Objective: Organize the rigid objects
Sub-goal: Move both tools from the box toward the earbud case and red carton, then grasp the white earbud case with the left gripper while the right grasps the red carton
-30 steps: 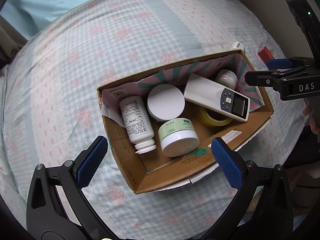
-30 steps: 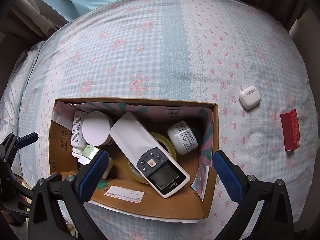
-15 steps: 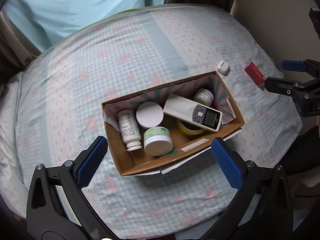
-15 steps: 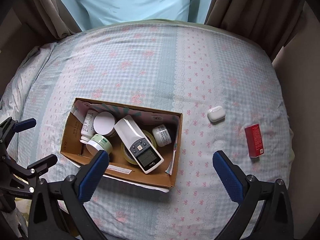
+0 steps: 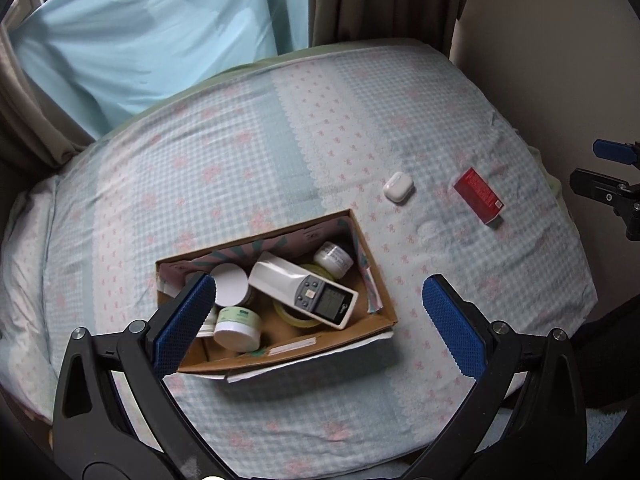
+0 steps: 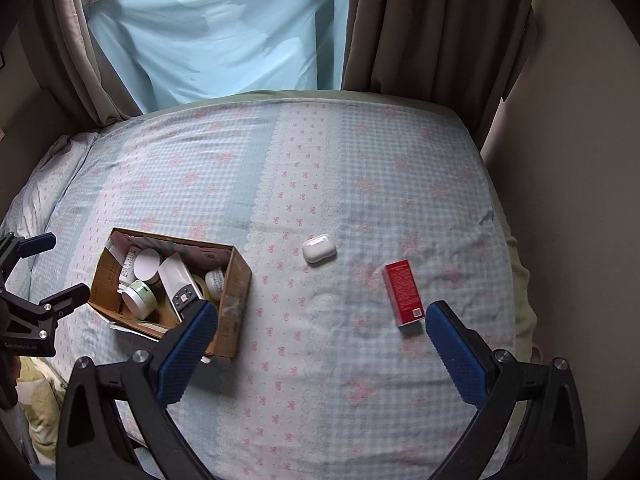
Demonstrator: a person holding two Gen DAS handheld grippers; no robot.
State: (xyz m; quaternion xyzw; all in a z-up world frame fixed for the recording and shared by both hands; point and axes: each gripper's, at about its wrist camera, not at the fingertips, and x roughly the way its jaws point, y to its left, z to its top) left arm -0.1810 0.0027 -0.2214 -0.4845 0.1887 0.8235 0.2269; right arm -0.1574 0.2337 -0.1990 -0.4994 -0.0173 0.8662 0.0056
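Note:
A cardboard box lies on the bed. It holds a white remote, a green-labelled jar, a white-lidded jar, a small bottle and a tape roll. A white earbud case and a red carton lie on the sheet right of the box. My left gripper is open and empty, high above the box. My right gripper is open and empty, high above the sheet near the carton.
The bed has a checked blue and pink sheet. Curtains and a blue cloth hang behind it, and a wall stands on the right. A pillow lies at the left.
Both grippers have risen and pulled back from the box, so the whole bed shows. The right gripper has swung right toward the red carton. Nothing was picked up.

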